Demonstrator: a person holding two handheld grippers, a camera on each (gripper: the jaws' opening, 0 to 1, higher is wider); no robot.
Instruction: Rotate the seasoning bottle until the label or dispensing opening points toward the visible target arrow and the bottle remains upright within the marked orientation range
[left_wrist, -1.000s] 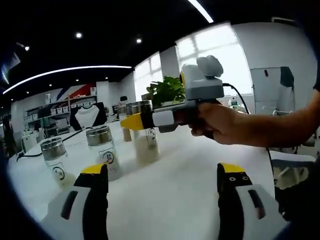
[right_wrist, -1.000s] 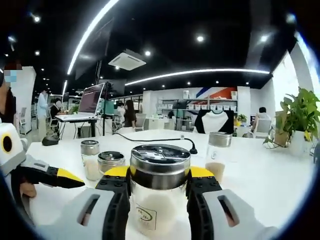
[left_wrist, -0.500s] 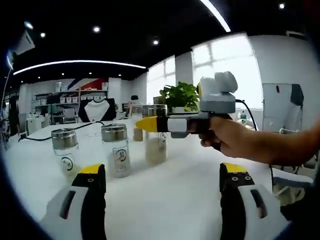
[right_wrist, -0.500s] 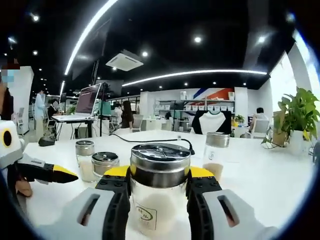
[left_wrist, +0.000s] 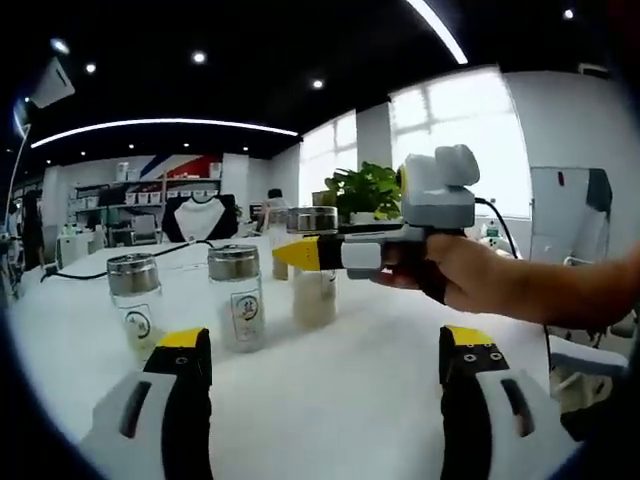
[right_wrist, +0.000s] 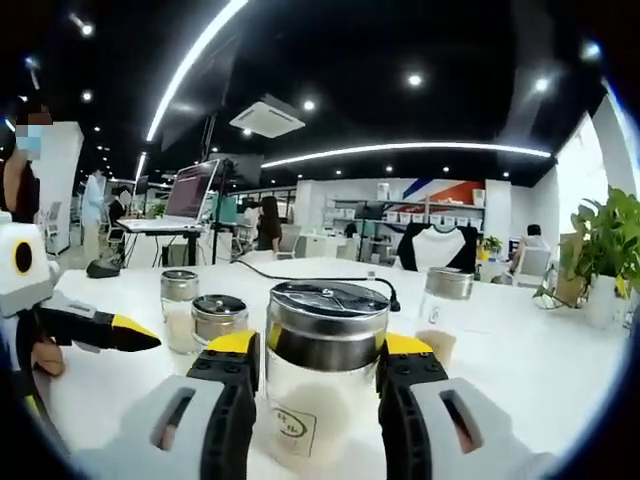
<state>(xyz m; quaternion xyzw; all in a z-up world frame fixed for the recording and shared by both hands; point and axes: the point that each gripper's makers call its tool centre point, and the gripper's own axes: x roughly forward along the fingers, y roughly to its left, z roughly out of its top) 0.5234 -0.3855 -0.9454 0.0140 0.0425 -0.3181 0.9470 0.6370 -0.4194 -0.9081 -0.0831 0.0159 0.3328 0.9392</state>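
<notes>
At the bottom centre of the right gripper view, the upright bottle (right_wrist: 322, 375) is clamped between the right gripper (right_wrist: 322, 362) fingers, seemingly for turning, while the left gripper (left_wrist: 320, 345) is held wide open and empty above the surface (left_wrist: 350, 390), with three jars (left_wrist: 237, 297) beyond.

White table (left_wrist: 350, 390): 4 seasoning bottles (left_wrist: 236, 297), black cable (right_wrist: 300, 278).

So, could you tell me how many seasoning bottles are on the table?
4. One sits between the right gripper's jaws, two stand together to its left, and one stands farther back on the right. Others may be hidden.
</notes>
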